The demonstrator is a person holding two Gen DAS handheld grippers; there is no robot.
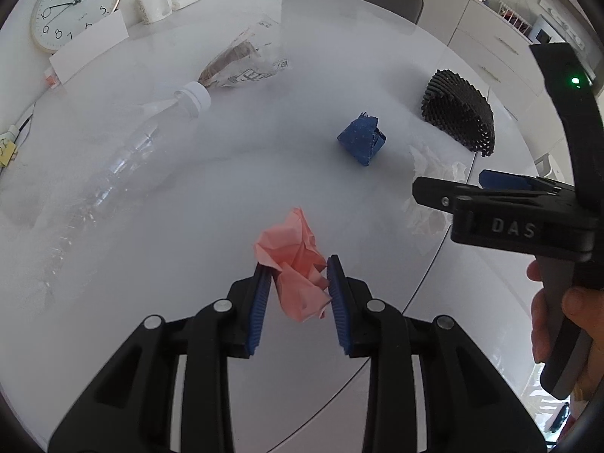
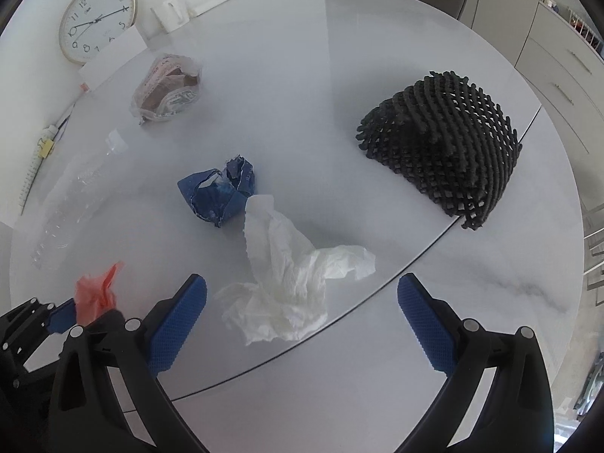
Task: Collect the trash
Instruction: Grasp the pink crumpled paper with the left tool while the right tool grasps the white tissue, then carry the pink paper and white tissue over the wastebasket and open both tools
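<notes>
My left gripper [image 1: 298,268] is shut on a crumpled pink paper [image 1: 290,245], its blue pads pressing both sides just above the white table [image 1: 188,226]. The same pink paper [image 2: 94,290] shows at the lower left of the right wrist view. My right gripper [image 2: 302,283] is open, its blue pads wide apart on either side of a crumpled white tissue [image 2: 287,287] lying on the table. From the left wrist view the right gripper [image 1: 453,185] hovers over that tissue [image 1: 426,162], held by a person's hand [image 1: 555,324].
A crumpled blue paper [image 2: 219,192] lies beyond the tissue. A black foam net [image 2: 441,147] sits at the right near the table edge. A clear plastic bottle [image 1: 124,158] lies at the left, a plastic wrapper [image 1: 245,60] behind it. A clock [image 1: 75,3] and mug [image 1: 153,2] stand at the back.
</notes>
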